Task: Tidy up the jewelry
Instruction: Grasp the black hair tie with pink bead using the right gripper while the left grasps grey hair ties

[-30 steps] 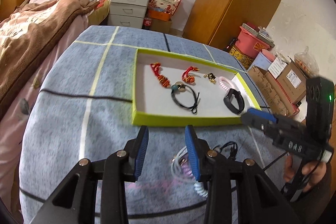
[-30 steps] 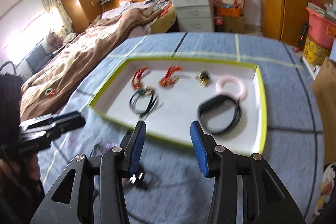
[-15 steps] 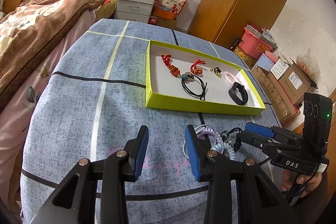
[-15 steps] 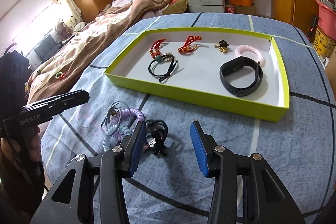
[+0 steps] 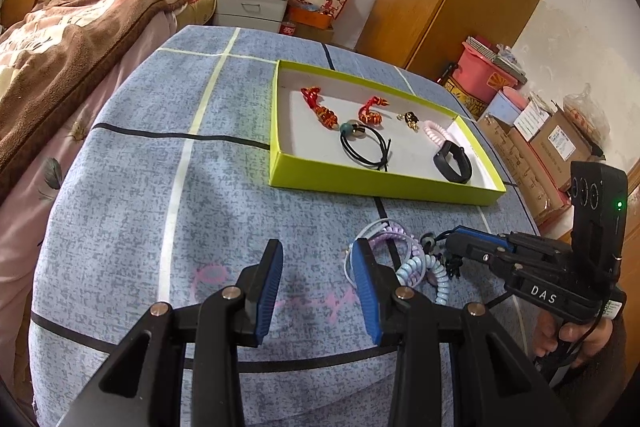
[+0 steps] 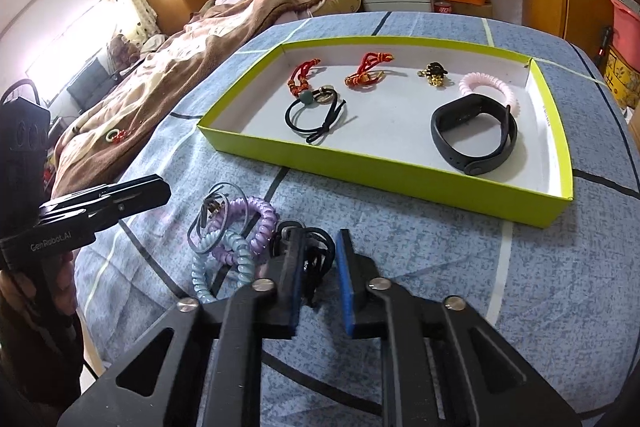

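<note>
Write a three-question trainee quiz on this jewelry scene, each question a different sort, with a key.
1. True or false: the black wristband lies inside the yellow-green tray.
2. Multiple choice: the right tongs are closing around which item? A) the pink coil band in the tray B) the black cord piece in the pile on the cloth C) the gold charm in the tray
3. Fill in: the lilac coil band and pale blue coil band lie on the ____, outside the tray.

Key: 1 true; 2 B; 3 blue cloth. The left tongs are open and hold nothing.
</note>
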Available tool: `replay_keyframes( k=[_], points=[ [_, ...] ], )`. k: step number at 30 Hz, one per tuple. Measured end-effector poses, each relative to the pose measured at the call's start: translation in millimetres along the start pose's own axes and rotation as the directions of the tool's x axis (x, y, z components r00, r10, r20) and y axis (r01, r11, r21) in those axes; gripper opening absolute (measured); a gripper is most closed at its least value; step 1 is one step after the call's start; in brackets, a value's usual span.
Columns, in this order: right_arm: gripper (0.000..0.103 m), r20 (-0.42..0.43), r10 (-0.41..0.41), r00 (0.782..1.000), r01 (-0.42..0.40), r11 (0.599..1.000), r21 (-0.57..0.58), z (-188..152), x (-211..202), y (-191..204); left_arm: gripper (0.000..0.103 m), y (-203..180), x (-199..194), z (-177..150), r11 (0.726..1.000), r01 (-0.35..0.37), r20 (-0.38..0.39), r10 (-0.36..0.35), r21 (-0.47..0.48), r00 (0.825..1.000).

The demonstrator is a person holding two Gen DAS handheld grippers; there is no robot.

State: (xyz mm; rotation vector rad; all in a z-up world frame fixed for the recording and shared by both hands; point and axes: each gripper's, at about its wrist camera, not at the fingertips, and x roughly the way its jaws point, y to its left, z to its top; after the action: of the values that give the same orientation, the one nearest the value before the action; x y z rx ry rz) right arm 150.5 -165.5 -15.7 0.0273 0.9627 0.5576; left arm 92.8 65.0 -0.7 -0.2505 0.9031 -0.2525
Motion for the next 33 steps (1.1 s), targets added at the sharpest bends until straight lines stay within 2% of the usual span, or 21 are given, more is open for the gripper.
replay_keyframes(
  k=[10, 12, 15, 17, 21, 31, 33],
  points=[
    [0.009, 0.025, -0.054, 0.998, 0.052, 0.997, 0.063, -6, -12, -20, 0.038, -8, 11, -1, 1.0, 0.017, -0.032, -0.016, 0.015, 0.999],
    [0.009, 0.021, -0.088, 0.996, 0.086, 0.994, 0.074, -6, -15, -24, 0.038, -9, 14, -1, 1.0, 0.015, -0.037, -0.014, 0.016, 0.999],
    [0.009, 0.057, -0.054, 0.997, 0.048, 0.994, 0.101, -7, -25, -30, 0.038, -10, 17, 0, 1.0, 0.018, -0.046, -0.017, 0.02, 0.999],
    [0.009, 0.057, -0.119, 0.991, 0.113, 0.989, 0.098, -8, -28, -30, 0.038, -10, 19, 0, 1.0, 0.014, -0.052, -0.013, 0.015, 0.999],
    [0.009, 0.064, -0.129, 0.99, 0.121, 0.986, 0.112, -12, -34, -34, 0.038, -14, 21, 2, 0.999, 0.021, -0.054, -0.02, 0.032, 0.998],
    [0.009, 0.074, -0.133, 0.988, 0.122, 0.983, 0.141, -20, -41, -40, 0.037, -18, 32, 2, 0.998, -0.037, -0.076, 0.041, 0.059, 0.996],
    [0.009, 0.074, -0.132, 0.988, 0.121, 0.982, 0.142, -19, -40, -41, 0.031, -17, 32, 2, 0.997, -0.047, -0.072, 0.051, 0.057, 0.996]
  ],
)
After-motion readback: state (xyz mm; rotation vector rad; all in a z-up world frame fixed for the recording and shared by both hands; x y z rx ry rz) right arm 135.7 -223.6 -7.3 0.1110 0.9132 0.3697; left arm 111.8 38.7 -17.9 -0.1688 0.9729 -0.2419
